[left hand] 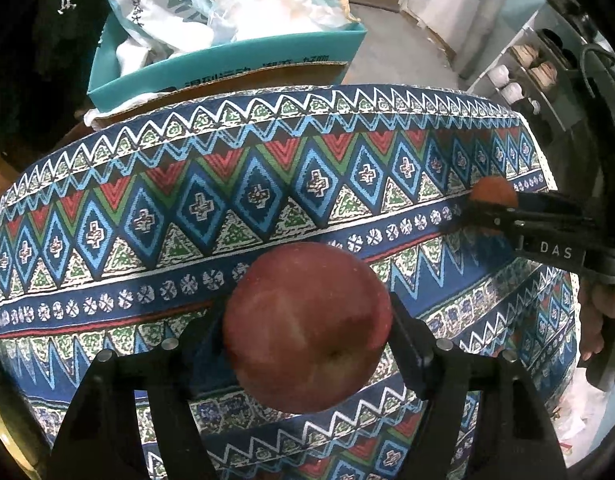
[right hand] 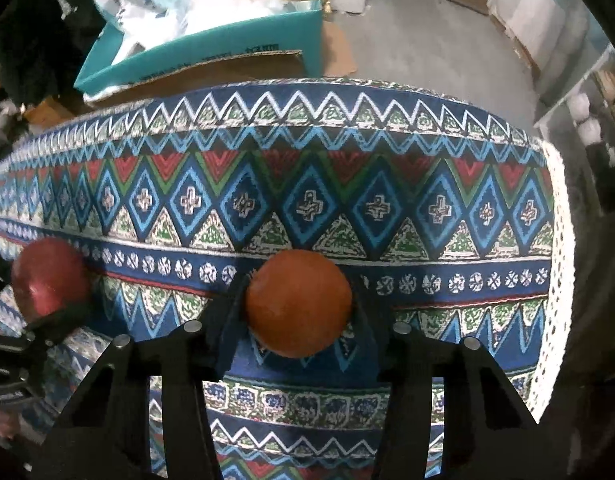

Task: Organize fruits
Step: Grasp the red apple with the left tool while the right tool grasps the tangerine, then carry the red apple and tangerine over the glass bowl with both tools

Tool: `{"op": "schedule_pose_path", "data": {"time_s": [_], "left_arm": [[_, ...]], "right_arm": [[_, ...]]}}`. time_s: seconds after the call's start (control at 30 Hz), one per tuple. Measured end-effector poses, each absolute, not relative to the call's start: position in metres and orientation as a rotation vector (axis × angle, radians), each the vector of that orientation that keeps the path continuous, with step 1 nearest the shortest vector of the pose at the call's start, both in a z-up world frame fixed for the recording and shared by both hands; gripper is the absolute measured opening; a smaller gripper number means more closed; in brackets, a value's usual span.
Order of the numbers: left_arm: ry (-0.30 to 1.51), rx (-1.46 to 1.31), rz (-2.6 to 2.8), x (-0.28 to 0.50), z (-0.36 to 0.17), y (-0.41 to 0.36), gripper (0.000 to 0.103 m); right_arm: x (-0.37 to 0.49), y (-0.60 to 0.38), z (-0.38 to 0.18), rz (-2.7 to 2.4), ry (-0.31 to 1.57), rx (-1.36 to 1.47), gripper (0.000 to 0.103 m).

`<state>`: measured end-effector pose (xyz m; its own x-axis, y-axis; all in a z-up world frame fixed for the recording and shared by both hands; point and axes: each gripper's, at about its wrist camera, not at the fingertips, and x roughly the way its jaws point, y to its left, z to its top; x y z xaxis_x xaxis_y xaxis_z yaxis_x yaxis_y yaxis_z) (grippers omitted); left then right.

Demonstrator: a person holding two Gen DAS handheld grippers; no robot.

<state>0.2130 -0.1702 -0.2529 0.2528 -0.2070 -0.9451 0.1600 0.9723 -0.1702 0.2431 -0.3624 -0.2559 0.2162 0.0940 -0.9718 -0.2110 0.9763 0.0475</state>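
A red apple (left hand: pixel 307 332) sits between the fingers of my left gripper (left hand: pixel 305 314), whose pads press on both of its sides just above the patterned tablecloth (left hand: pixel 167 208). My right gripper (right hand: pixel 298 300) is shut on an orange (right hand: pixel 299 304), also low over the cloth (right hand: pixel 387 208). In the left wrist view the right gripper (left hand: pixel 485 210) reaches in from the right edge with the orange (left hand: pixel 493 190) in it. In the right wrist view the apple (right hand: pixel 47 276) shows at the far left. Both grippers point steeply down.
Behind the table's far edge stands a teal cardboard box (left hand: pixel 227 68) stuffed with plastic bags (left hand: pixel 167 4). A shelf with shoes (left hand: pixel 531 68) is at the far right, over a grey floor (right hand: pixel 419 40). The cloth's lace edge (right hand: pixel 559 240) hangs at the right.
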Motion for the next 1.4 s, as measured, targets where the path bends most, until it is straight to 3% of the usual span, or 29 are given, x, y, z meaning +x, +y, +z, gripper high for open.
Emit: {"op": "schedule_pose_path", "data": {"time_s": [0.37,1.4], "left_arm": [[1.239,0.006,-0.256,0.191,-0.223,-0.155,0.075],[1.041,0.077,-0.298,0.085,-0.095,-0.080,0.075]], "right_arm": [[0.214,-0.330,-0.236,0.272,1.292,-0.180,0.048],[0.114,-0.262,-0.091,0.463,1.040,-0.188,0.048]]}}
